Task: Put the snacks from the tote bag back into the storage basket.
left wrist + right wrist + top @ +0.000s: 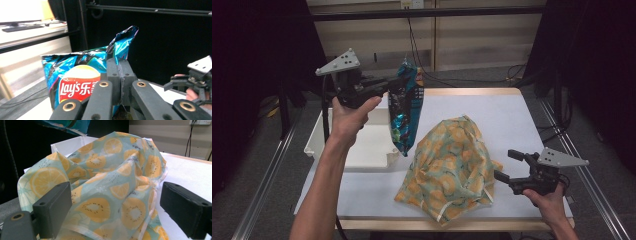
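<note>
- The left gripper (pixel 393 86), clenched on a Lay's chip bag (pixel 406 107), dangles it above the table (pixel 522 120), between white tray (pixel 362 145) and fruit-print cloth bag (pixel 452 165).
- The right gripper (pixel 508 165) waits released beside the cloth bag; bagging the chips seems next, calling for its mouth opened.

Looks like a lab or recording bay set up for data capture, not a home. White table (pixel 512 125) with a pale wooden edge, boxed in by a dark metal frame (pixel 427 11) crossing overhead and by black curtains (pixel 257 60) at the left and right sides. Beyond the far edge, plain beige wall panels (pixel 482 35) with a socket (pixel 412 4) near the top and loose black cables (pixel 512 72) trailing over grey floor. Metal rails (pixel 267 170) along the floor at both sides. Off to one side, in the left gripper view, a desk with a monitor (pixel 22 11) and keyboard (pixel 17 28).
</note>
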The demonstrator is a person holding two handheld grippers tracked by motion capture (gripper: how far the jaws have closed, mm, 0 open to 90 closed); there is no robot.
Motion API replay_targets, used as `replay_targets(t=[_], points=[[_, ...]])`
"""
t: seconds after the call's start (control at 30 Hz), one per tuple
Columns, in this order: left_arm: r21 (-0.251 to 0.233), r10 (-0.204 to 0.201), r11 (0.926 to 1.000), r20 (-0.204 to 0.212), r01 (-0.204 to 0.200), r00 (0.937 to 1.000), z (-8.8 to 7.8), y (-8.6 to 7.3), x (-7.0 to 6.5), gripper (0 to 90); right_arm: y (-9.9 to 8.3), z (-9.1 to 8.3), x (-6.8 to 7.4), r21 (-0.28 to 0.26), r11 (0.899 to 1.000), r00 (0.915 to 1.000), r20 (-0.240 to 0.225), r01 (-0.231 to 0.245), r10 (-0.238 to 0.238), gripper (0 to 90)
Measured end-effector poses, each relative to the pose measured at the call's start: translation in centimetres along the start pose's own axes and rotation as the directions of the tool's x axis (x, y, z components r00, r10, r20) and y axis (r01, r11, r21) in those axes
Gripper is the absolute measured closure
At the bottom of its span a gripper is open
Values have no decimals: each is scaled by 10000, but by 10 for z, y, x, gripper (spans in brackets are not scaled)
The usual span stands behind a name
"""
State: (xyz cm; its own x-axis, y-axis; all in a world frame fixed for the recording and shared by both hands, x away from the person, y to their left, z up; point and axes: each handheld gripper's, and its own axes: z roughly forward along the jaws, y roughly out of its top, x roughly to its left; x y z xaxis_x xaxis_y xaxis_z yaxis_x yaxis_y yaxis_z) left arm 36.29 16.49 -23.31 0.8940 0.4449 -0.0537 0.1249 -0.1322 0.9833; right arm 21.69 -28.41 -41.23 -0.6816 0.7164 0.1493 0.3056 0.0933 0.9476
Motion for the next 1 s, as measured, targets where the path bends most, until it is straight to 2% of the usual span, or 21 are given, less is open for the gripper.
replay_targets(t=[0.07,0.23,0.57,0.7,0.8,0.9,1.0], points=[[32,-134,9999,-192,135,9997,-7,-5,6,895,0,0,0,39,10000,10000,-41,-5,5,99],[258,-155,9995,-689,173,9975,-18,-14,17,895,0,0,1,22,10000,10000,-40,0,0,99],[458,-747,9955,-1622,831,9839,-32,-40,40,896,0,1,0,42,10000,10000,1,1,-1,99],[490,-935,9932,-2013,1054,9751,-36,-49,48,896,-1,1,0,65,10000,10000,-11,-31,31,99],[569,-952,9920,-2445,1123,9650,-38,-53,53,897,-1,2,0,75,10000,10000,-26,9,-9,99],[473,-1050,9914,-2647,1217,9586,-40,-57,58,897,-1,1,0,95,9999,10000,-15,-49,49,99],[548,-1201,9884,-2920,1420,9488,-38,-63,63,897,-1,1,-2,65,10000,10000,-22,-5,5,99]])
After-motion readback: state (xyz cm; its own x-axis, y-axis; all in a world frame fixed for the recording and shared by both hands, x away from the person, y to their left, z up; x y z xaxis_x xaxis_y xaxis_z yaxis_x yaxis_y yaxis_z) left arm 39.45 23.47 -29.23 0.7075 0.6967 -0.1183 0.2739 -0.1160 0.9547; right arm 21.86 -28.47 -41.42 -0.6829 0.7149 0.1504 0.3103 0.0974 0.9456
